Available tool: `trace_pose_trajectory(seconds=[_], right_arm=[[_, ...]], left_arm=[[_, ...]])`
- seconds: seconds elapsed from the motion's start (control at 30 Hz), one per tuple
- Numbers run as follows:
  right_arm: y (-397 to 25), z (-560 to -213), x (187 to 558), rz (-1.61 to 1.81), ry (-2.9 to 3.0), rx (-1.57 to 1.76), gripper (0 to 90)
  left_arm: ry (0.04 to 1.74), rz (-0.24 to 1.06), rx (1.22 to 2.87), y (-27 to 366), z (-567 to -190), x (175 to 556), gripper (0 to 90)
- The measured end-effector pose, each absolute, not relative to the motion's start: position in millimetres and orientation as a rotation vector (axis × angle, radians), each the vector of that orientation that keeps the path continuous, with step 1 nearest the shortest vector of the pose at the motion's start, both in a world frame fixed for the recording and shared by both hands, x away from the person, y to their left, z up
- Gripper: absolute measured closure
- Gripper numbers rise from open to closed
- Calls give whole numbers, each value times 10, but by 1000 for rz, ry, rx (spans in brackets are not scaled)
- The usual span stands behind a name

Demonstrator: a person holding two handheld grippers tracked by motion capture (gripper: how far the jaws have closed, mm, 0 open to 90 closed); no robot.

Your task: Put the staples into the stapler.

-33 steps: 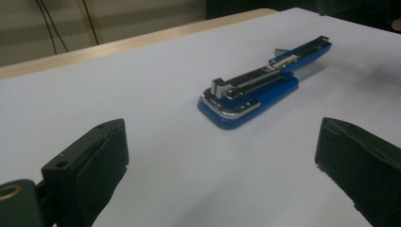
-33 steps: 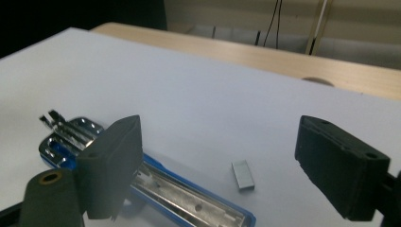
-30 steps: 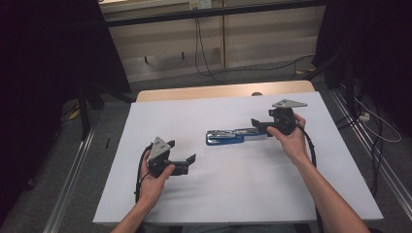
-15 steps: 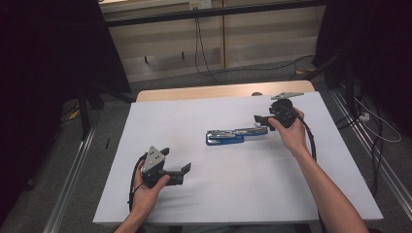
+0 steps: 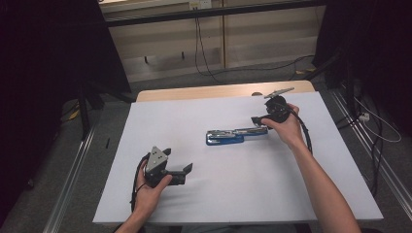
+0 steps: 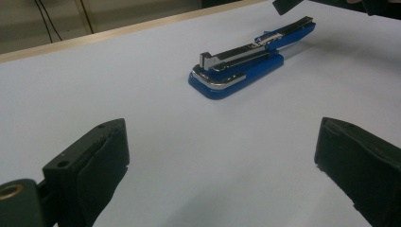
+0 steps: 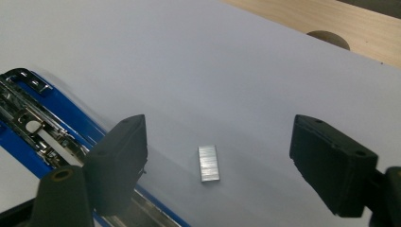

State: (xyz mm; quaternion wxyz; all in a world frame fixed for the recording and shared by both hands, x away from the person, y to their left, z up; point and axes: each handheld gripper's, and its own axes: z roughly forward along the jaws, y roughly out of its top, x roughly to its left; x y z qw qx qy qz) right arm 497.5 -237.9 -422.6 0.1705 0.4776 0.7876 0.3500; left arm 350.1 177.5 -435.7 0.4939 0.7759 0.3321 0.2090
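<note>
One blue stapler (image 5: 236, 136), one staple strip (image 7: 208, 163), two grippers.

Looks like some kind of lab or test room to me. A white-covered table (image 5: 228, 165) is sitting in the middle of the frame, black curtains (image 5: 43, 73) are hanging along both sides, cables (image 5: 204, 53) are trailing over grey carpet at the top, and metal rails (image 5: 73, 179) are running along the floor at lower left and right. Definitely not somebody's home.
</note>
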Motion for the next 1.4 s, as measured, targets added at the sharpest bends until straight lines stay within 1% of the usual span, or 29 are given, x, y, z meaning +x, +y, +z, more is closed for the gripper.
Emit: trace_pose_trajectory(seconds=[0.07, 0.13, 0.27, 0.37, 0.47, 0.53, 0.63, 0.7, 0.8, 0.93, 1.07, 1.2, 1.4], right_arm=[[-2375, -4242, 5014, 964, 2262, 1371, 208], [-2374, -4235, 5045, 939, 2289, 1370, 256], [-2344, -4217, 5089, 912, 2318, 1345, 294], [-2325, -4228, 5123, 879, 2366, 1349, 331], [-2315, -4214, 5152, 877, 2397, 1355, 414], [-2310, -4215, 5169, 853, 2413, 1349, 421], [-2315, -4232, 5189, 839, 2453, 1354, 463], [-2324, -4256, 5198, 823, 2455, 1357, 458], [-2341, -4288, 5208, 818, 2461, 1376, 462], [-2354, -4328, 5213, 803, 2487, 1371, 511], [-2329, -4346, 5217, 790, 2521, 1340, 604], [-2316, -4356, 5229, 774, 2531, 1329, 655], [-2314, -4392, 5232, 750, 2551, 1325, 674]], left_arm=[[809, 507, 1883, 1781, -4359, 3500, 40], [808, 506, 1880, 1786, -4359, 3504, 40], [819, 518, 1898, 1776, -4374, 3503, 42], [802, 503, 1912, 1740, -4393, 3501, 41], [785, 507, 1899, 1736, -4375, 3487, 42], [785, 510, 1900, 1745, -4371, 3487, 42], [797, 509, 1888, 1761, -4370, 3496, 41], [812, 485, 1888, 1765, -4379, 3507, 42], [819, 485, 1906, 1761, -4398, 3523, 41], [803, 499, 1909, 1757, -4387, 3518, 41], [821, 495, 1905, 1760, -4393, 3518, 41], [822, 495, 1903, 1765, -4395, 3525, 39], [813, 486, 1899, 1764, -4389, 3521, 38]])
